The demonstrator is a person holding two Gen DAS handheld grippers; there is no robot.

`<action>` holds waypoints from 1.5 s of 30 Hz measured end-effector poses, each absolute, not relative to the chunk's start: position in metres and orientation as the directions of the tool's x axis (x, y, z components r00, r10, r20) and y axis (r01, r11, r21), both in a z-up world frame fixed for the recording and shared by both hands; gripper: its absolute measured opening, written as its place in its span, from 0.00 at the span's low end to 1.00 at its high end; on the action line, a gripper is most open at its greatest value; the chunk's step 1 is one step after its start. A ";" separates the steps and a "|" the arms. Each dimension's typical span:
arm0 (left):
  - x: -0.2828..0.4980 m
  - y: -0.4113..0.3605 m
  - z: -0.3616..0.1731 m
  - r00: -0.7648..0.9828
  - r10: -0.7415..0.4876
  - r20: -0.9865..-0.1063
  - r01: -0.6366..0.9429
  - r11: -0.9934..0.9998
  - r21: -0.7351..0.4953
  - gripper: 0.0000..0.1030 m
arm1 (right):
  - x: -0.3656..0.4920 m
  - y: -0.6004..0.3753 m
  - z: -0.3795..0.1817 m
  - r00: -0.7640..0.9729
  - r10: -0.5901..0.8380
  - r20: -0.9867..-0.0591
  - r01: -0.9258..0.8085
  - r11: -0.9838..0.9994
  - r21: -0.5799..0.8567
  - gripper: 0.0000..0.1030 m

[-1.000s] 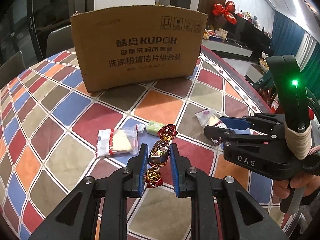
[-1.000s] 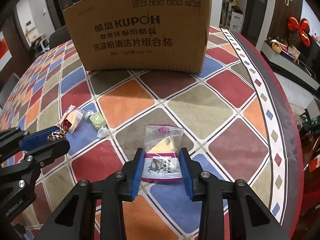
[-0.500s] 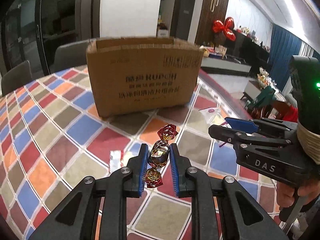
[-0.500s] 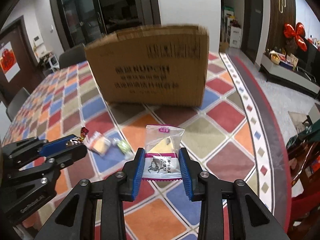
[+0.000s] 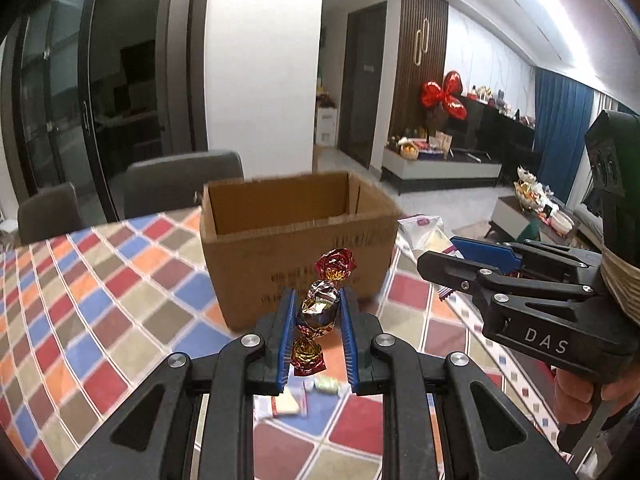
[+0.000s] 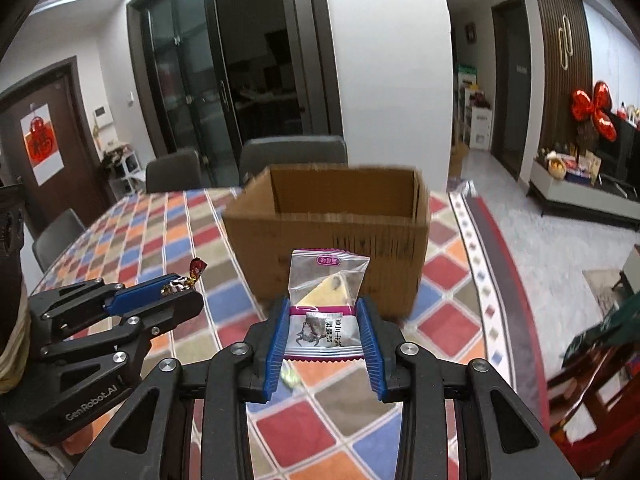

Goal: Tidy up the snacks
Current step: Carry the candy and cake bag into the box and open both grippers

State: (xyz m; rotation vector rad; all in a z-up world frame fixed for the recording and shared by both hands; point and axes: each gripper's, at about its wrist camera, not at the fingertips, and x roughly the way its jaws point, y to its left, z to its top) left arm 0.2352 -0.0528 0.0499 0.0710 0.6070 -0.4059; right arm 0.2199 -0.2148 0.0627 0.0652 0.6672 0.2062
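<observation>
We hold the left gripper [image 5: 316, 314] raised above the round table with its red, blue, orange and beige diamond-patterned cloth [image 5: 100, 300], its blue-padded jaws pinched narrow around the middle of a foil-wrapped candy with red twisted ends [image 5: 320, 308], which stands upright between them, clear of the table. Below and behind those jaws, on the cloth, lie a clear packet with a pale wedge inside [image 5: 280, 402] and a small pale-green wrapped sweet [image 5: 326, 384], just beside each other. Ahead of both grippers stands the open brown cardboard box with dark printing on its front [image 5: 296, 236]; what it holds is not visible from here. Grey chairs [image 5: 180, 184] stand at the far edge of the table behind it. To the right, the right gripper [image 6: 322, 330] is also lifted, its jaws set wider and clamped on the two side edges of a clear plastic snack packet with a purple band and a yellow wedge inside [image 6: 326, 304], held upright in front of the box's near wall. Further right, the table's striped border [image 6: 476, 264] curves away.
</observation>
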 end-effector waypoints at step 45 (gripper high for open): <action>0.375 -0.053 0.087 0.790 -0.177 -0.587 0.265 0.962 0.067 0.39 | 0.356 -0.218 0.086 0.731 0.128 -0.670 -0.125 0.991 0.053 0.50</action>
